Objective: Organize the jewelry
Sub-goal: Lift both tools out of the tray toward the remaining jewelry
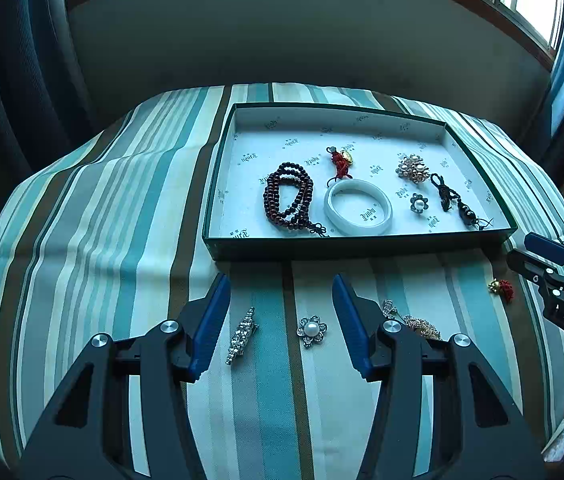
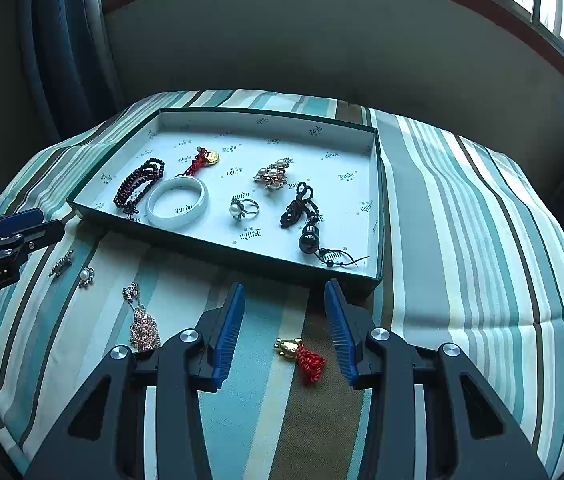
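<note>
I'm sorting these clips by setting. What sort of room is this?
Probably a bedroom or living room at home: a striped cloth covers the surface, windows with a curtain stand behind, and a tray holds jewelry.

Box (image 1: pixel 361 246) on the striped cloth (image 1: pixel 82 240), toward the far side. Inside, left to right: beaded necklace (image 1: pixel 287 196); bangle (image 1: pixel 357 208) with a tasselled charm (image 1: pixel 341 160) behind it; cluster brooch (image 1: pixel 413 168) with the pearl ring (image 1: pixel 418 203) in front; corded pendant (image 1: pixel 453 202) nearest the right wall.

On the cloth in front of the box — bar brooch (image 1: pixel 240 335), flower brooch (image 1: pixel 311 331) to its right, then a rhinestone pendant (image 2: pixel 144 326) (partly hidden in the left wrist view), and a second tasselled charm (image 2: pixel 301 354) furthest right, apart from the others.
</note>
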The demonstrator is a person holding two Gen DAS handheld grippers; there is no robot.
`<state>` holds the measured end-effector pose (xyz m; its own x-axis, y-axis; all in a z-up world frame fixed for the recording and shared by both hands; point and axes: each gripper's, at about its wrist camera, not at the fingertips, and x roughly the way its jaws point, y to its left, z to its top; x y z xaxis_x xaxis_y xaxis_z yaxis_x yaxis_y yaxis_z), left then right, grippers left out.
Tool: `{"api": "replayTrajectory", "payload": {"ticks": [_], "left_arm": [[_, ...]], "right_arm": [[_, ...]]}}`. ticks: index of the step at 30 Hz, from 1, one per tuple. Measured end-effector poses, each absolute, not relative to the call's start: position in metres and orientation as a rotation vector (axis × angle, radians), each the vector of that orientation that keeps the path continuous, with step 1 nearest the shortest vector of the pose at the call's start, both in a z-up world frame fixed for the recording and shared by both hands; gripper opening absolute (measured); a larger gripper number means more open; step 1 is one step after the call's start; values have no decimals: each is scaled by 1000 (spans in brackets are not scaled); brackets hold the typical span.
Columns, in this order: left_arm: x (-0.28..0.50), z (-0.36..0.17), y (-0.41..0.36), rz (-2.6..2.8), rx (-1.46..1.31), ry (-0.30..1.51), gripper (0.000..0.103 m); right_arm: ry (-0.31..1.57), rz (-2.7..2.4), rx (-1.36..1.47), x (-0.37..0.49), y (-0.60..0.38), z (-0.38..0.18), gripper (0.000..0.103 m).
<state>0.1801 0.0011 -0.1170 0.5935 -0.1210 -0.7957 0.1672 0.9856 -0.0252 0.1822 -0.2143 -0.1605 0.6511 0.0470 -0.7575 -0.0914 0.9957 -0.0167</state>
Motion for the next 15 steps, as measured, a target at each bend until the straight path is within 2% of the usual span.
{"api": "replayTrajectory", "payload": {"ticks": [7,15], "left_arm": [[150,-134,16,-140,51,973,53],[162,-148,28,-86,61,984,52]], "right_arm": [[907,74,-54,156,-217,-177,42],[913,48,-49,153,-226,-179,42]]}}
